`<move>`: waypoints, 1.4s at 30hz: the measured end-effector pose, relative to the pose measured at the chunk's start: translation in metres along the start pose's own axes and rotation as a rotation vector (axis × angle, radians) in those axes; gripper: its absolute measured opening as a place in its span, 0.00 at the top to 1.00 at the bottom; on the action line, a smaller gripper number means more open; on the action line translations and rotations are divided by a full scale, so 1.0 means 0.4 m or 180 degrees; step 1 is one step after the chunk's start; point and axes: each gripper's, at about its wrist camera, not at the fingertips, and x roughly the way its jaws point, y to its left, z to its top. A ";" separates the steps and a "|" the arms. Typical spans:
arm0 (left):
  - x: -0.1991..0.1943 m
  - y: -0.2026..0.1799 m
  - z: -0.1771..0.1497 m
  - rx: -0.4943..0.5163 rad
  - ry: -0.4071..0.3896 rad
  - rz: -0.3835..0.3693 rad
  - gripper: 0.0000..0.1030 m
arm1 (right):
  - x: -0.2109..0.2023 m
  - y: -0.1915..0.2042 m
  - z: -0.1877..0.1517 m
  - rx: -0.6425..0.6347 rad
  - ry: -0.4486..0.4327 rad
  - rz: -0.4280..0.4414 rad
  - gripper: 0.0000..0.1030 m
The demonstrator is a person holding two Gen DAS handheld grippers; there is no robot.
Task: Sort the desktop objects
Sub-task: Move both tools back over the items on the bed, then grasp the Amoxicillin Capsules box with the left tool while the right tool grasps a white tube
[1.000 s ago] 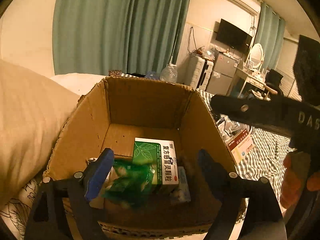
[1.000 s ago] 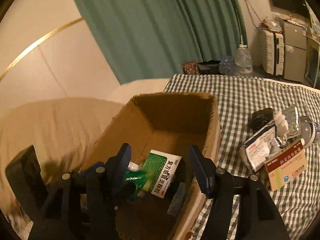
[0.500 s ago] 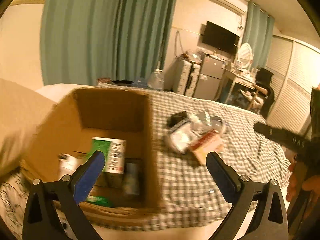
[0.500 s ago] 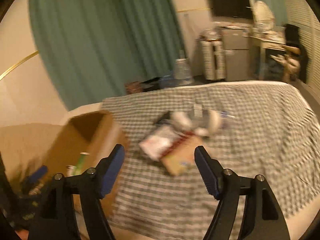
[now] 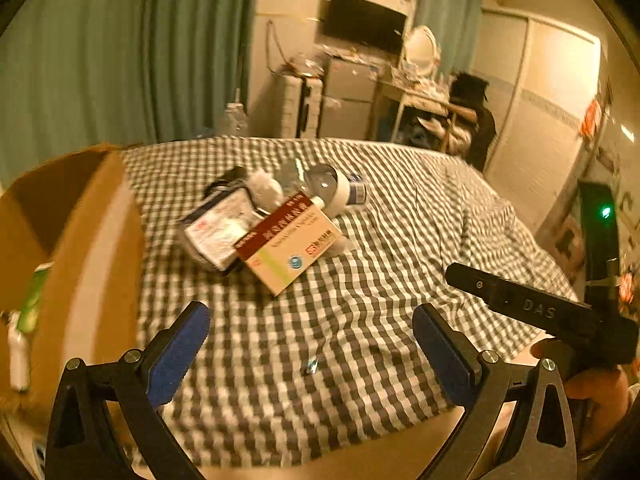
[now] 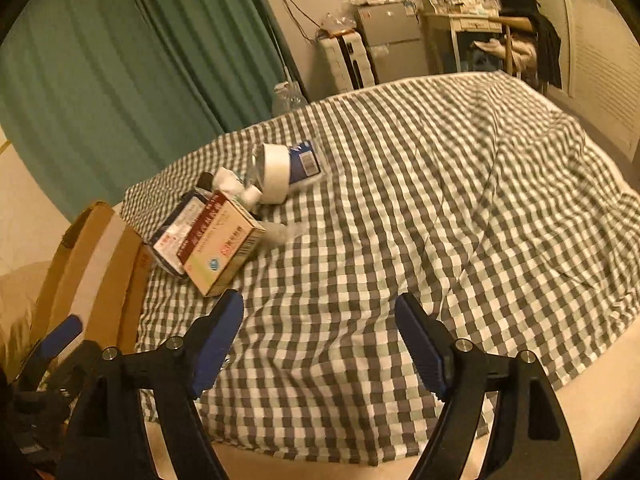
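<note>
A pile of small objects lies on the checked cloth. On top is a red and white medicine box. Under it lies a flat white packet. Behind them lies a white jar with a blue label. The cardboard box stands at the left with a green item inside. My left gripper is open and empty, short of the pile. My right gripper is open and empty, to the right of the cardboard box.
A small shiny scrap lies on the cloth between my left fingers. The right gripper's body and the hand holding it show at the right of the left wrist view. Green curtains and furniture stand behind the bed.
Both grippers swung right, away from the cardboard box and toward the pile on the cloth. The green packet my left gripper held over the box is gone from its fingers.
</note>
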 end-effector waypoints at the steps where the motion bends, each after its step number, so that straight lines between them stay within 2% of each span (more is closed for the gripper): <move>1: 0.028 -0.005 0.007 0.0052 0.0039 -0.0006 0.00 | 0.010 -0.005 0.006 0.0005 -0.0002 0.0013 0.24; 11: 0.267 0.019 0.045 0.0509 0.0235 0.0134 0.00 | 0.114 -0.056 0.035 0.0123 0.0181 0.0040 0.24; 15: 0.355 0.046 0.061 0.0525 0.0317 0.0210 0.00 | 0.165 -0.061 0.045 0.0068 0.0228 0.0001 0.24; 19: 0.399 0.056 0.065 0.0605 0.0232 0.0189 0.00 | 0.207 -0.072 0.050 0.0066 0.0334 -0.0017 0.24; 24: 0.455 0.063 0.060 0.0816 0.0409 0.0136 0.00 | 0.232 -0.068 0.055 0.0014 0.0371 -0.0048 0.24; 26: 0.460 0.074 0.057 0.0752 0.0405 0.0075 0.00 | 0.238 -0.065 0.058 0.0000 0.0377 -0.0031 0.24; 29: 0.439 0.086 0.047 0.0619 0.0344 -0.0004 0.09 | 0.240 -0.048 0.068 -0.0085 0.0330 0.0038 0.24; 32: 0.380 0.103 0.028 0.0378 0.0239 0.0171 0.12 | 0.243 -0.012 0.087 -0.0277 0.0207 0.0192 0.24; 36: 0.292 0.132 0.003 -0.0113 0.0157 0.0399 0.14 | 0.269 0.068 0.100 -0.0862 0.0094 0.0364 0.27; 39: 0.239 0.161 -0.029 -0.0400 0.0104 0.0528 0.14 | 0.318 0.117 0.109 -0.1142 0.0151 0.0551 0.34; 42: 0.242 0.180 -0.047 -0.0510 0.0182 0.0539 0.14 | 0.375 0.153 0.124 -0.1370 0.0266 0.0637 0.35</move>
